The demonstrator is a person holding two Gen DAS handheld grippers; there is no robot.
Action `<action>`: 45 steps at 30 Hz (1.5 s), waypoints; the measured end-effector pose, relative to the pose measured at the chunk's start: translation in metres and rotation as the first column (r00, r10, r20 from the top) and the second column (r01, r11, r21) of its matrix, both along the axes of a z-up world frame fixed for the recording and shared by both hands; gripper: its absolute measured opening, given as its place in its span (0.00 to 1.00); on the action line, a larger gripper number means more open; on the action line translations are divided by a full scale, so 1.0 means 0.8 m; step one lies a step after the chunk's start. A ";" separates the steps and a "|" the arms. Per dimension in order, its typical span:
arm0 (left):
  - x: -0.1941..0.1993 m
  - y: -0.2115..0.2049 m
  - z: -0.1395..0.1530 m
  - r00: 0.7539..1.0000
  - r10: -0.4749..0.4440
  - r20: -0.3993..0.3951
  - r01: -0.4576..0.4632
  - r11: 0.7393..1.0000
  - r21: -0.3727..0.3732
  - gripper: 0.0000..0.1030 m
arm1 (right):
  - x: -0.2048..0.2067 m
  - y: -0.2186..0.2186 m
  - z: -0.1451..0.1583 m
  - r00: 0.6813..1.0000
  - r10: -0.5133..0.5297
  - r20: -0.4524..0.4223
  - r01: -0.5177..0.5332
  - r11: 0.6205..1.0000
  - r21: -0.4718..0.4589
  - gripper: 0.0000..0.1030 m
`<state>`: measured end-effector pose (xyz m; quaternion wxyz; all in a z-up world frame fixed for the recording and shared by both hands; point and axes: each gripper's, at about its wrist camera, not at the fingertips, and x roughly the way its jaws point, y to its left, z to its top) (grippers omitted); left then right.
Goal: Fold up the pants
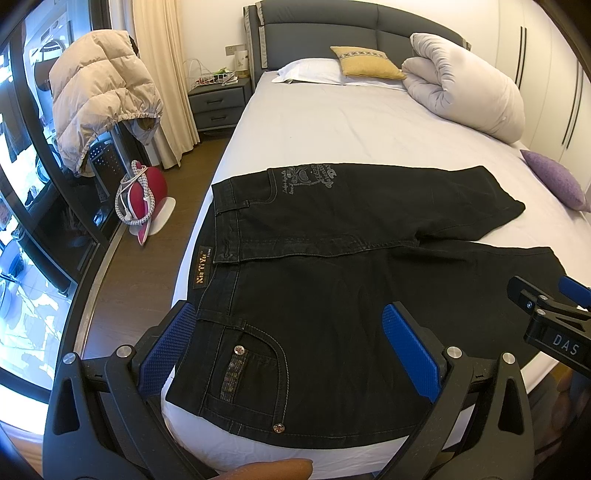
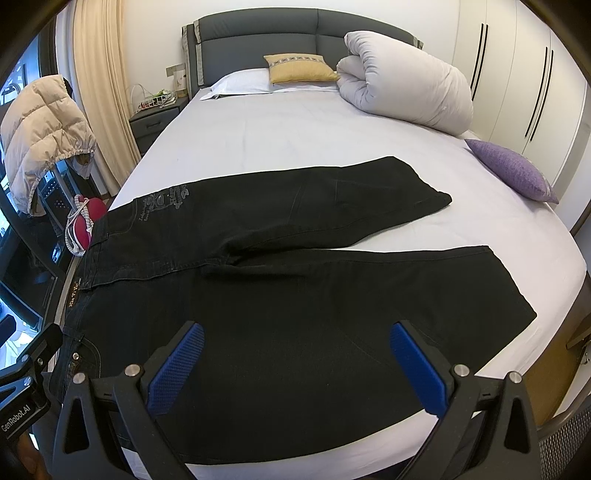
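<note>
A bedroom with a large bed [image 2: 295, 147] covered by a pale lavender-white sheet, a padded grey headboard [image 2: 295, 33] at its far end and white wardrobe doors [image 2: 517, 74] along the right wall. A cream curtain [image 1: 162, 74] hangs at the left, beside a grey bedside cabinet [image 1: 218, 103] with two drawers. The floor is dark wood.

One pair of black jeans [image 2: 295, 295] lies flat across the near part of the bed, waistband at the left edge of the mattress, both legs spread apart and running to the right. A tan waistband label [image 1: 202, 267] shows near the left edge.

On the bed there are one white pillow [image 1: 310, 70], one yellow cushion [image 1: 365, 62] resting on it, one rolled white duvet [image 1: 469, 81] and one purple cushion [image 2: 513, 170] at the right edge. One beige puffer jacket [image 1: 99, 92] hangs at the left, above one red object [image 1: 147, 192] wrapped in a white cord.

Two grippers hover over the jeans. The left gripper [image 1: 295, 354] is spread wide above the waist and pocket, gripping nothing. The right gripper [image 2: 295, 365] is likewise spread wide above the near leg, holding nothing.
</note>
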<state>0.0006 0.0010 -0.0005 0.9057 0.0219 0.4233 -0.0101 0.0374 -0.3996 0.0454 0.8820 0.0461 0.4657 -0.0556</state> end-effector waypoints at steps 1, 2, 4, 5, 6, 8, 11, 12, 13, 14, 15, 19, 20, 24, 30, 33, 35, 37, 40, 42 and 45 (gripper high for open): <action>0.000 0.000 0.000 1.000 0.000 0.000 0.000 1.000 0.000 1.00 | 0.000 0.000 0.000 1.000 0.000 0.000 0.000 1.000 0.000 1.00; 0.000 0.000 0.000 1.000 0.000 0.000 0.000 1.000 0.000 1.00 | 0.000 0.000 0.000 1.000 0.000 0.000 0.000 1.000 0.000 1.00; 0.000 0.000 0.000 1.000 0.000 0.000 0.000 1.000 0.000 1.00 | 0.000 -0.001 0.001 1.000 0.001 -0.001 -0.001 1.000 0.000 1.00; 0.000 0.000 0.000 1.000 0.000 0.000 0.000 1.000 0.000 1.00 | 0.001 -0.001 0.000 1.000 0.001 -0.001 -0.001 1.000 0.000 1.00; 0.000 0.000 0.000 1.000 -0.001 0.000 0.001 1.000 0.000 1.00 | 0.001 -0.001 0.000 1.000 0.000 -0.001 0.000 1.000 0.000 1.00; 0.000 0.000 0.000 1.000 0.000 0.001 0.000 1.000 0.000 1.00 | 0.002 -0.001 0.001 1.000 0.001 -0.002 -0.001 1.000 0.001 1.00; -0.001 0.001 -0.005 1.000 0.000 0.000 0.000 1.000 0.000 1.00 | -0.002 0.001 -0.002 1.000 0.002 -0.003 -0.002 1.000 0.000 1.00; -0.001 0.001 -0.006 1.000 0.000 0.000 0.000 1.000 0.000 1.00 | -0.002 0.002 -0.003 1.000 0.001 -0.003 -0.001 1.000 -0.001 1.00; -0.001 0.001 -0.005 1.000 0.000 -0.001 0.000 1.000 0.000 1.00 | -0.002 0.002 -0.002 1.000 0.001 -0.003 -0.001 1.000 -0.001 1.00; -0.001 0.001 -0.006 1.000 0.000 0.000 0.000 1.000 -0.001 1.00 | -0.004 0.002 -0.004 1.000 0.001 -0.003 -0.001 1.000 0.000 1.00; -0.001 0.001 -0.006 1.000 -0.001 0.000 0.001 1.000 0.000 1.00 | -0.002 0.001 -0.002 1.000 0.001 -0.004 -0.001 1.000 0.000 1.00; -0.001 0.001 -0.007 1.000 -0.001 0.001 0.001 1.000 0.001 1.00 | -0.003 0.002 -0.003 1.000 0.001 -0.006 -0.001 1.000 -0.001 1.00; -0.001 0.001 -0.007 1.000 -0.001 0.002 0.001 1.000 0.001 1.00 | -0.002 0.001 -0.004 1.000 0.002 -0.006 -0.002 1.000 0.000 1.00; -0.001 0.001 -0.009 1.000 -0.001 0.002 0.001 1.000 0.001 1.00 | 0.002 0.005 -0.005 1.000 0.002 -0.008 -0.002 1.000 0.000 1.00; 0.000 0.001 -0.009 1.000 -0.001 0.001 0.001 1.000 0.001 1.00 | 0.002 0.005 -0.005 1.000 0.002 -0.009 -0.002 1.000 0.000 1.00; 0.000 0.001 -0.008 1.000 -0.001 0.001 0.001 1.000 0.002 1.00 | 0.002 0.005 -0.006 1.000 0.003 -0.010 -0.003 1.000 0.000 1.00; 0.000 0.001 -0.009 1.000 -0.001 0.001 0.001 1.000 0.002 1.00 | 0.002 0.005 -0.005 1.000 0.003 -0.011 -0.003 1.000 0.000 1.00; 0.000 0.001 -0.008 1.000 0.000 0.001 0.000 1.000 0.001 1.00 | 0.000 0.007 -0.007 1.000 0.002 -0.011 -0.002 1.000 0.000 1.00; -0.002 0.002 -0.009 1.000 0.001 0.002 -0.001 1.000 0.003 1.00 | 0.002 0.005 -0.006 1.000 0.003 -0.012 -0.003 1.000 0.000 1.00; -0.006 0.007 -0.021 1.000 0.005 0.007 -0.005 1.000 0.006 1.00 | 0.001 0.007 -0.008 1.000 0.005 -0.012 -0.005 1.000 0.001 1.00; -0.006 0.010 -0.025 1.000 0.010 0.012 -0.010 1.000 0.003 1.00 | 0.000 0.009 -0.010 1.000 0.005 -0.014 -0.005 1.000 0.002 1.00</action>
